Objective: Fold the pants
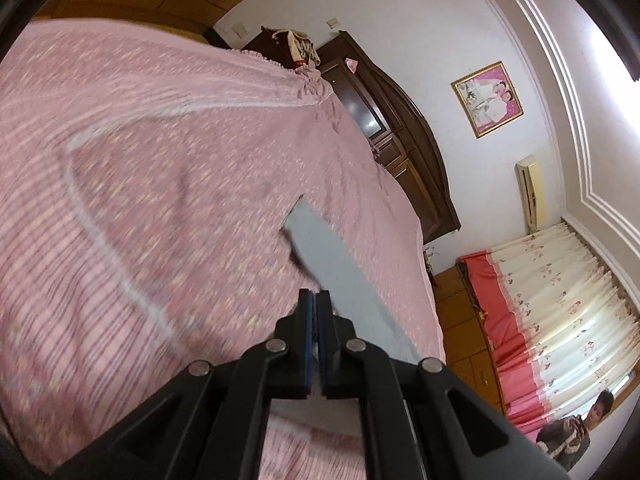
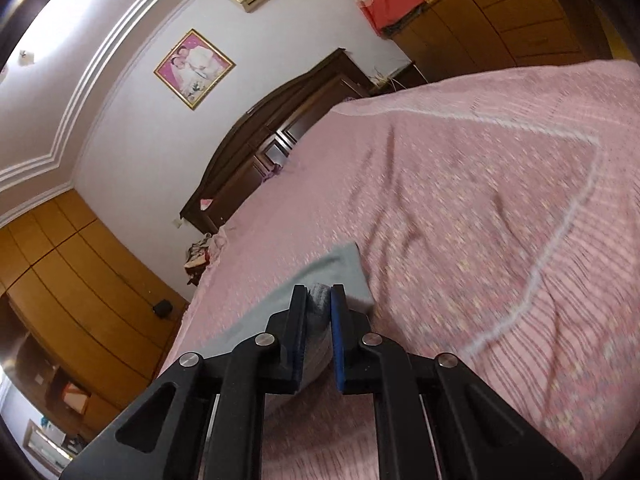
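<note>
The grey pants [image 1: 340, 268] hang stretched over the pink bedspread [image 1: 160, 200] in the left wrist view. My left gripper [image 1: 314, 294] is shut on the pants' edge, jaws nearly touching. In the right wrist view the grey pants [image 2: 316, 276] run from my right gripper [image 2: 319, 289] out to the left. The right gripper is shut on a thick bunch of the grey fabric, which fills the gap between the jaws. Both views are tilted and blurred by motion.
The pink bedspread [image 2: 480, 220] covers a large bed. A dark wooden headboard [image 1: 400, 152] stands against the white wall. Wooden wardrobes [image 2: 80, 280], red and white curtains [image 1: 552, 304] and a seated person [image 1: 576, 436] are beyond the bed.
</note>
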{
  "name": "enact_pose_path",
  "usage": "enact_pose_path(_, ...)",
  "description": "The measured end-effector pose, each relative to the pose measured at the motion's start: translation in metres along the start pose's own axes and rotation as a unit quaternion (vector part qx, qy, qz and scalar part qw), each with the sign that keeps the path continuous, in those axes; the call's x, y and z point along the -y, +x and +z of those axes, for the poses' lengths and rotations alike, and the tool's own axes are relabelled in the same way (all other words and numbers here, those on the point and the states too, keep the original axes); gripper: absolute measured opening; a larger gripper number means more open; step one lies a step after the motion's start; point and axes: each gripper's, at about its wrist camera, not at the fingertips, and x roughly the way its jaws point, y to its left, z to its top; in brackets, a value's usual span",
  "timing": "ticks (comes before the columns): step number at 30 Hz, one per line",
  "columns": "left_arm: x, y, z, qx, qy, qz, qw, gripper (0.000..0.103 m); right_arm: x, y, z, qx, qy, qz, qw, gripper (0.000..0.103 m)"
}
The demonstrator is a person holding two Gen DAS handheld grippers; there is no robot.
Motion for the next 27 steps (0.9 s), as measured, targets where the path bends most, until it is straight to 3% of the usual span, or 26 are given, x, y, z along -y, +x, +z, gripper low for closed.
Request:
enact_pose_path(7, 0.034, 0.042, 0.039, 0.007, 0.014, 0.014, 0.9998, 0.002, -0.005, 0.046, 0.026, 0.008, 0.022, 0.009, 1.000, 0.012)
enact_pose_path(11, 0.044, 0.076, 0.064, -0.006, 0.015, 0.025, 0.9996, 0.002, -0.009, 0.081, 0.039, 0.003, 0.016, -0.011, 1.000, 0.012)
enact_pose_path(16, 0.055, 0.131, 0.081, -0.026, 0.049, 0.098, 0.9936, 0.002, -0.010, 0.134, 0.049, -0.017, -0.007, -0.034, 0.999, 0.012)
enact_pose_path(20, 0.048, 0.177, 0.090, -0.046, 0.045, 0.145, 0.9873, 0.002, 0.001, 0.171, 0.047, -0.043, -0.021, -0.054, 0.997, 0.012)
enact_pose_path(23, 0.049, 0.200, 0.094, -0.047, 0.046, 0.165, 0.9841, 0.002, 0.009, 0.187, 0.046, -0.060, -0.013, -0.059, 0.996, 0.012)
enact_pose_path(27, 0.053, 0.226, 0.097, -0.042, 0.050, 0.183, 0.9810, 0.002, 0.000, 0.193, 0.048, -0.040, -0.053, -0.065, 0.996, 0.012)
